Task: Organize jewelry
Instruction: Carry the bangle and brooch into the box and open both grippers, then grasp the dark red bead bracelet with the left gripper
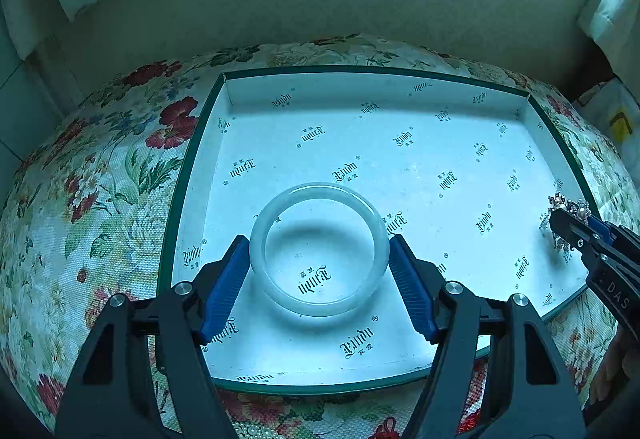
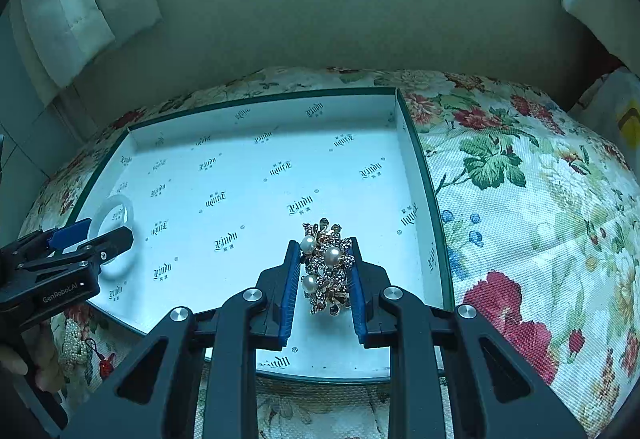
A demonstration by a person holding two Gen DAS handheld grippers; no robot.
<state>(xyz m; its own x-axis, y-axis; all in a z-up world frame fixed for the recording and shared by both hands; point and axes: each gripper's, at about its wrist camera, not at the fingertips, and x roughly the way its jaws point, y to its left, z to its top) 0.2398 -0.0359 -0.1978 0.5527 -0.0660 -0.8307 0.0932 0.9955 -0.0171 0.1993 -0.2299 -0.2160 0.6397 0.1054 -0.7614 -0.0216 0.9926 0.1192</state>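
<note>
We see a pale white, translucent bangle (image 1: 320, 249), smooth and round, glossy on its upper rim, held across its width by the left gripper (image 1: 320, 271); both blue ribbed pads (image 1: 224, 291) press its outer sides. It sits low-centre in the left wrist view, over the floor of a shallow white box (image 1: 400, 87) with a dark green edge. In the right wrist view the same bangle (image 2: 114, 235) shows at far left, partly behind the left gripper (image 2: 96, 235)

The right gripper (image 2: 325, 271) is clamped on a brooch-like cluster (image 2: 326, 267): gold-toned metal, small dark and clear stones, three white pearls. It stands between the blue pads at lower centre of the right wrist view, over the box (image 2: 420, 167) near its right wall. In the left wrist view the cluster (image 1: 566, 207) and the right gripper (image 1: 576, 219) appear at the right edge

Writing: the box lining carries a repeated black gothic logo, seen upside down, reads roughly "Xindu" with small characters we can't make out. Left gripper body reads "GenRobot.AI" in the right wrist view; right gripper body shows "DAS" in the left wrist view, rest cut off

The box lies on a floral cloth (image 2: 520, 239), red flowers and green leaves. A string of small pearl beads (image 2: 76, 343) with a red charm lies on the cloth at lower left of the right wrist view. Fingers of a hand (image 2: 44, 367) show beneath the left gripper there
</note>
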